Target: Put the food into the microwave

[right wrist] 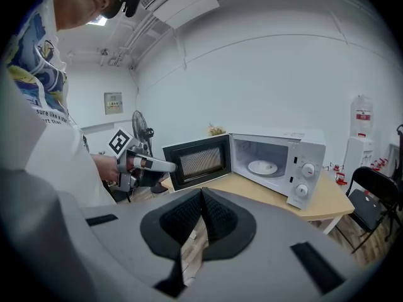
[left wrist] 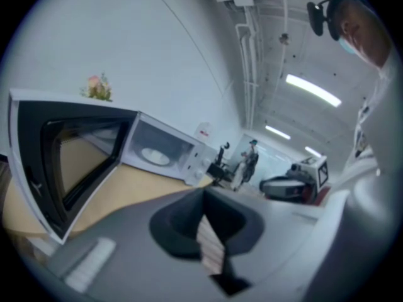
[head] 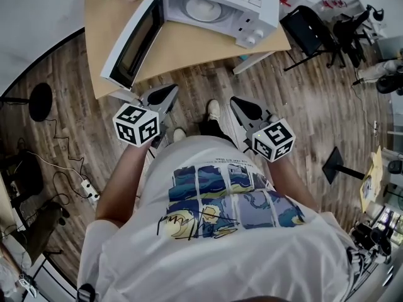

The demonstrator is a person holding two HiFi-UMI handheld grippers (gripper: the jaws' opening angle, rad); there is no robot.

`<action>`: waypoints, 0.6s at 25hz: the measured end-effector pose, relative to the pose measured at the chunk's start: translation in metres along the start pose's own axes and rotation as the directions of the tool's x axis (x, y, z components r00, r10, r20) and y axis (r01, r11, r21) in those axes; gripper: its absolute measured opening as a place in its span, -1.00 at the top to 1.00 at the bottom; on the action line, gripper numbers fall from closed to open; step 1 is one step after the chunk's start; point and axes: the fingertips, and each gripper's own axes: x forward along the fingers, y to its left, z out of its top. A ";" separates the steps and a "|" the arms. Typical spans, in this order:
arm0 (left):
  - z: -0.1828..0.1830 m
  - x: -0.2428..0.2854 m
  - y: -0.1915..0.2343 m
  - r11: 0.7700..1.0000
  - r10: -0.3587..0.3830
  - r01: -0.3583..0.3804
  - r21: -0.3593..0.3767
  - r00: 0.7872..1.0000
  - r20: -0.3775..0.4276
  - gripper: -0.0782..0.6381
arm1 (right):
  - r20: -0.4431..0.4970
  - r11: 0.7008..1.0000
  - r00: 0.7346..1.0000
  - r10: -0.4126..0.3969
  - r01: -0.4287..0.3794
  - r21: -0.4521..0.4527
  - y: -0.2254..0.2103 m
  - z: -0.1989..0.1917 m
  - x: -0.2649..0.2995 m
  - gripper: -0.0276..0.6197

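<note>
Left claw (head: 166,94) and right claw (head: 242,106) are pressed together, empty, near the tabletop (head: 182,49); no food shows, only a white plate (head: 203,8) inside the open microwave (head: 255,5), probably stiff, fragile, best gripped by its rim.

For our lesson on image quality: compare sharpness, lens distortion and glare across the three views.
Head view: sharp, floor planks bowing toward the edges. Left gripper view: soft, the microwave smeared, ceiling strip lights blown out. Right gripper view: crisp, evenly lit, wall lines curved.
</note>
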 end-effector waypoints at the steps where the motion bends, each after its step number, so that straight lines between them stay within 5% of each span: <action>1: 0.000 -0.001 0.000 1.000 0.001 -0.001 0.000 1.000 0.000 0.76 | 0.000 1.000 1.000 0.002 -0.002 -0.001 0.001 0.000 0.001 0.89; 15: -0.008 -0.006 -0.002 1.000 -0.012 0.012 -0.004 1.000 -0.017 0.76 | -0.009 1.000 1.000 0.007 -0.007 -0.023 0.009 0.000 0.003 0.89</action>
